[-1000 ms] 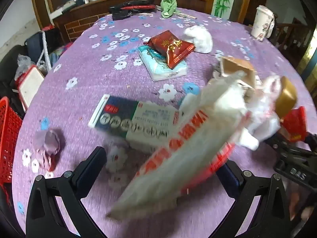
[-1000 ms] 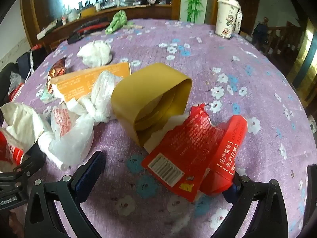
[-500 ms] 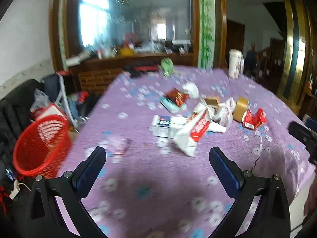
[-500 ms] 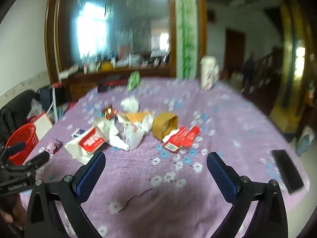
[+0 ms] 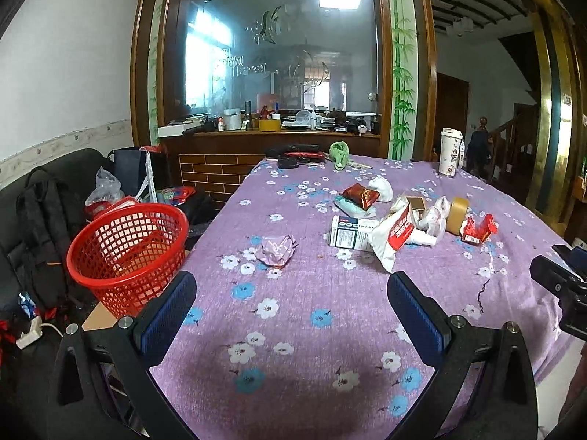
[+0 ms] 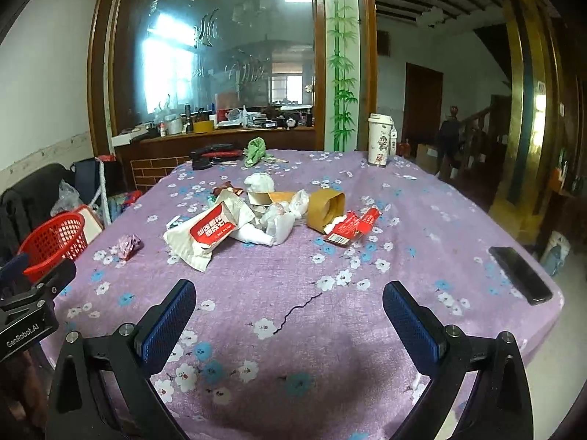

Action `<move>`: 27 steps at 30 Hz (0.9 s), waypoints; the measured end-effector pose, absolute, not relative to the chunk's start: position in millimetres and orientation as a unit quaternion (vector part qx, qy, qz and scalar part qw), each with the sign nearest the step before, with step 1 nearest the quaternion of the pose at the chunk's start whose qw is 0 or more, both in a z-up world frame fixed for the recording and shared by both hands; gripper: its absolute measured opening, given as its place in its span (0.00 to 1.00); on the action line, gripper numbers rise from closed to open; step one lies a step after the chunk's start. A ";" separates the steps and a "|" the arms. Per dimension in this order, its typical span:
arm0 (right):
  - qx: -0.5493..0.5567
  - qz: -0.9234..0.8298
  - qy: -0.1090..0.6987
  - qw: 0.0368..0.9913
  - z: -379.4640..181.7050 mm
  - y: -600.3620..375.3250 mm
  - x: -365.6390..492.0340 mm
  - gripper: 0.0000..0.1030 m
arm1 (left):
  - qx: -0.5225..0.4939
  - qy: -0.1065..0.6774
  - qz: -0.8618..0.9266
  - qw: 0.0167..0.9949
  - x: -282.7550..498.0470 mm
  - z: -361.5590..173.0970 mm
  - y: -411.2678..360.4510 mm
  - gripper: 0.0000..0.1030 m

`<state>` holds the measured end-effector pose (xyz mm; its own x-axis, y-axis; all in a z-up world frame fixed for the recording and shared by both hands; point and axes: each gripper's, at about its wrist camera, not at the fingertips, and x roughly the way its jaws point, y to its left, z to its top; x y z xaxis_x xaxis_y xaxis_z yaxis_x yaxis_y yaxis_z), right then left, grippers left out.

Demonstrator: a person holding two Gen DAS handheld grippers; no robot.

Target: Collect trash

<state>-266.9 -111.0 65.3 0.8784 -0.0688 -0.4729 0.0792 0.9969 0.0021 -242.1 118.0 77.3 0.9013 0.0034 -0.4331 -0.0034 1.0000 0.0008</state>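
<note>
While both grippers (image 5: pixel 291 306) (image 6: pixel 290 310) gape empty, white-red wrapper (image 6: pixel 211 233) lies diagonal, near-left to far-right.

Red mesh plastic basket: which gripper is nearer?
Left. The red mesh plastic basket sits just off the table's left edge, close beside the left gripper. The right gripper is further right, with the left gripper between it and the basket.

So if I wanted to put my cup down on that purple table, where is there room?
The near part of the table is bare, between the white and red bag and the two open grippers, left and right. The right side is free up to the black phone. The middle is crowded around the tape roll.
</note>
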 end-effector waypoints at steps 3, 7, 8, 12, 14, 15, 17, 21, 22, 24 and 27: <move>0.006 -0.031 0.252 0.967 60.9 -106.9 -266.1 1.00 | 0.009 0.227 0.001 0.974 -244.2 70.9 116.7 1.00; 0.001 -0.029 0.252 0.967 59.7 -104.3 -264.4 1.00 | 0.012 0.231 0.001 0.973 -243.3 67.8 115.0 1.00; -0.001 -0.029 0.252 0.967 58.9 -104.4 -264.2 1.00 | 0.013 0.232 0.002 0.973 -242.5 66.6 114.0 1.00; 0.003 -0.030 0.259 0.965 55.9 -109.0 -261.0 1.00 | 0.014 0.239 0.000 0.971 -239.2 63.5 110.4 1.00; 0.005 -0.034 0.263 0.964 53.7 -112.1 -259.5 1.00 | 0.018 0.242 -0.001 0.970 -237.4 62.2 107.2 1.00; 0.007 -0.034 0.264 0.964 52.9 -113.5 -259.0 1.00 | 0.020 0.244 -0.002 0.970 -237.1 61.1 105.7 1.00; 0.009 -0.033 0.267 0.963 50.9 -114.7 -258.8 1.00 | 0.024 0.245 -0.001 0.969 -237.1 60.0 103.8 1.00; 0.007 -0.033 0.270 0.962 48.9 -114.6 -258.5 1.00 | 0.027 0.246 -0.001 0.969 -237.3 58.7 101.5 1.00; 0.007 -0.032 0.269 0.963 49.2 -114.4 -258.7 1.00 | 0.027 0.247 -0.002 0.969 -237.0 59.1 101.7 1.00; 0.006 -0.034 0.266 0.963 48.7 -114.6 -259.2 1.00 | 0.026 0.246 -0.002 0.969 -237.0 58.8 101.4 1.00; 0.006 -0.034 0.266 0.963 48.9 -114.6 -259.6 1.00 | 0.027 0.245 -0.002 0.969 -237.3 59.0 100.6 1.00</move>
